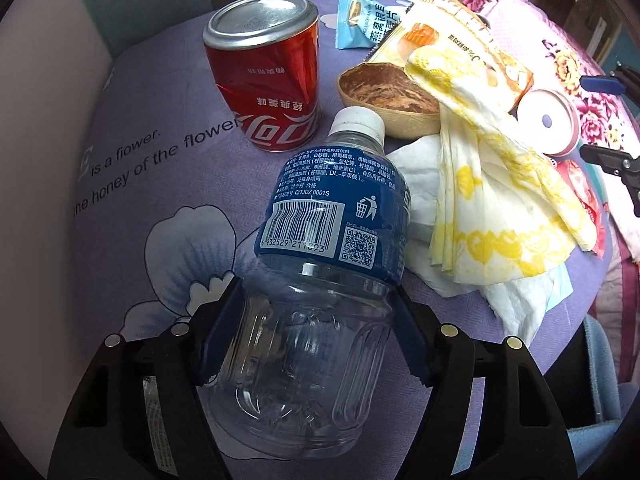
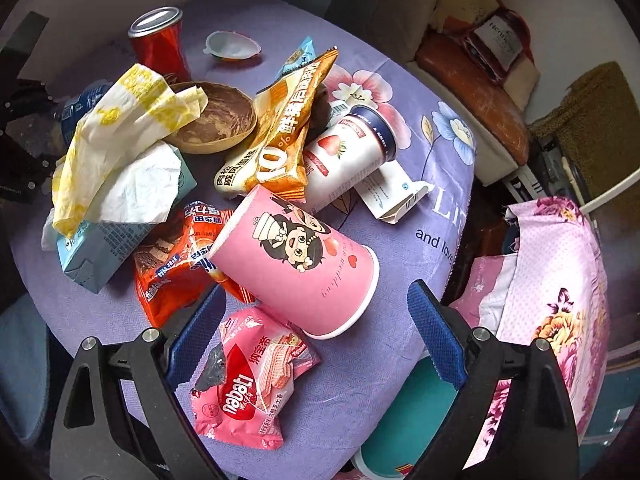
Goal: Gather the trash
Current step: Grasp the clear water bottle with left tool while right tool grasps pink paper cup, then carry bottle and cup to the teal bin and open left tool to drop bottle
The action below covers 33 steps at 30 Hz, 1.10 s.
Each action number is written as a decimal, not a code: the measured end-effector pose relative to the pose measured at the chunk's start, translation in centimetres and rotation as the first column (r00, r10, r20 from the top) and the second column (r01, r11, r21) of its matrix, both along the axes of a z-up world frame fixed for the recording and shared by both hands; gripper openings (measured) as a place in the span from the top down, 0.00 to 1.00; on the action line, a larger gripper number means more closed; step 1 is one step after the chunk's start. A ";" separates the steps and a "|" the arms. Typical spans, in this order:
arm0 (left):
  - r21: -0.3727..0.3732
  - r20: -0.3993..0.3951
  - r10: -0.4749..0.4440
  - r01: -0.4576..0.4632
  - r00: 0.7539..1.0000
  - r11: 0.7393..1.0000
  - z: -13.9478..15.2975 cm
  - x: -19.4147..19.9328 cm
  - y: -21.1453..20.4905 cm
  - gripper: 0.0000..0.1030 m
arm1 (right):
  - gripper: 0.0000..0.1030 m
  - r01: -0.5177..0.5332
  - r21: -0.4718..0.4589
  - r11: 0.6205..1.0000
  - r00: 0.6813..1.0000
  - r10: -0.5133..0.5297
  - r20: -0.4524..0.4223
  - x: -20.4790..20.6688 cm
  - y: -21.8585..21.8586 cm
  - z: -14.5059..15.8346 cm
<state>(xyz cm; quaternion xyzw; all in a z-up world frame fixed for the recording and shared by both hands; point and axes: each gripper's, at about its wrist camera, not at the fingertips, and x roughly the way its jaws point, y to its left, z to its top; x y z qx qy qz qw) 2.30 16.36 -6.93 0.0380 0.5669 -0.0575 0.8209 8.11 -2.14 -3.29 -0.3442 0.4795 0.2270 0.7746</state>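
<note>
In the left wrist view my left gripper (image 1: 318,312) is shut on an empty clear plastic bottle (image 1: 316,280) with a blue label and white cap, its pads pressed on the lower body. A dented red cola can (image 1: 266,76) stands upside down beyond it. In the right wrist view my right gripper (image 2: 316,332) is open above a pink wafer wrapper (image 2: 252,376) and a tipped pink paper cup (image 2: 296,260). Neither touches its pads. The right gripper also shows in the left wrist view (image 1: 612,120) at the far right.
The round table with a purple cloth (image 2: 404,92) holds a brown bowl (image 2: 216,120), yellow-printed napkins (image 2: 120,120), an orange snack bag (image 2: 280,132), a white strawberry cup (image 2: 344,156), a red wrapper (image 2: 172,264) and a blue carton (image 2: 96,248). A teal bin (image 2: 408,428) stands below the edge.
</note>
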 end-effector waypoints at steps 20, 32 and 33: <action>-0.051 0.034 0.138 -0.136 0.990 0.989 0.0 1.9 7.8 0.32 | 0.40 -0.048 0.061 0.997 0.996 0.053 -0.069 1.2 2.0 -0.6; -0.095 0.153 0.114 -0.100 0.982 0.990 6.4 1.1 8.4 0.32 | 0.40 0.267 0.435 0.860 0.963 -0.219 -0.159 1.8 -4.5 2.8; -0.104 0.156 0.095 -0.080 0.983 0.991 6.7 1.6 8.0 0.32 | 0.40 0.290 0.455 0.842 0.956 -0.239 -0.168 1.7 -5.3 2.9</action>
